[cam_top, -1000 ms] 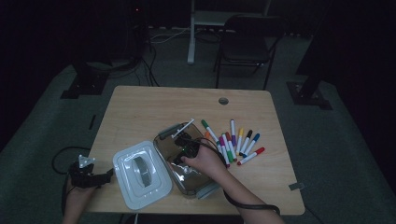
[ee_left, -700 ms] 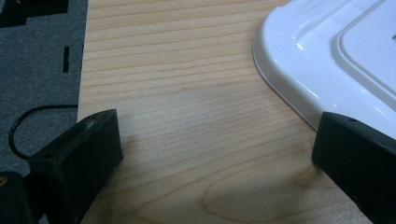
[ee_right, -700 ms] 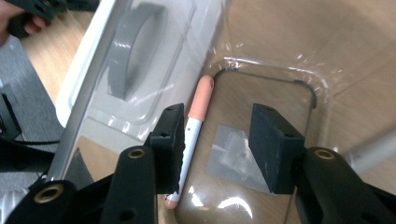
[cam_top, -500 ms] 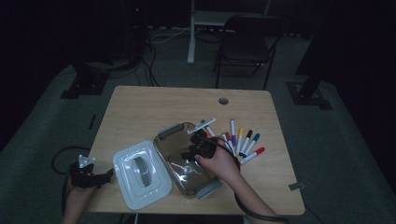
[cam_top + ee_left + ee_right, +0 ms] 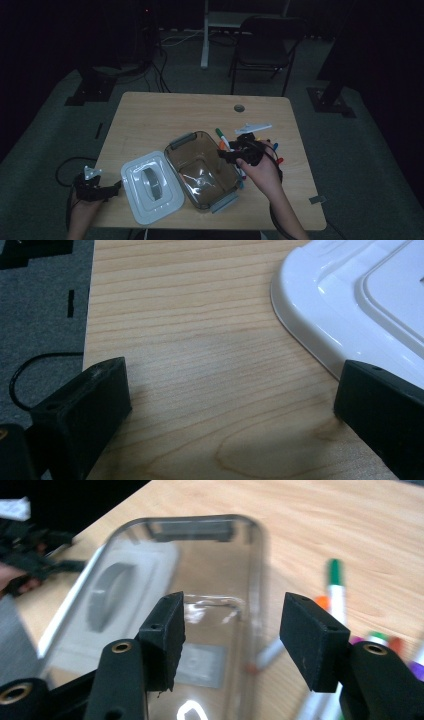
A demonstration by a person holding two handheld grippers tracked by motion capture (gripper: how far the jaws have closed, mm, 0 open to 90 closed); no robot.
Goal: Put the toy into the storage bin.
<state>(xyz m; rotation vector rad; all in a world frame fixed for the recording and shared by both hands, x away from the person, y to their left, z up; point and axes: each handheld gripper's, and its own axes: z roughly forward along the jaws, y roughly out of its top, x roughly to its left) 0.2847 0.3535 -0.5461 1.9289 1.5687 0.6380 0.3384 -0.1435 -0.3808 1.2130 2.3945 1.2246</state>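
Hovering above the right-hand rim of the clear container, the right gripper is carried by the person's right hand, whose forearm enters from the lower edge of the high view. Its jaws have just been opening; in the right gripper view they stand apart with nothing between them, the two black pads framing the container directly ahead and below. Through the transparent wall, to the left of the jaws, the white lid is seen blurred. To the right of the jaws, coloured markers lie on the table; in the high view the same markers lie just beyond and beside the right gripper, partly hidden by the hand.

The left gripper sits at the table's left near corner, held by the left hand. Its jaws are spread wide and empty: the left gripper view shows bare wooden table between them. The lid lies ahead and to the right of these jaws, its rounded edge close beside the right jaw; whether they touch cannot be told. In the high view the lid lies flat, just beside the container's left wall.
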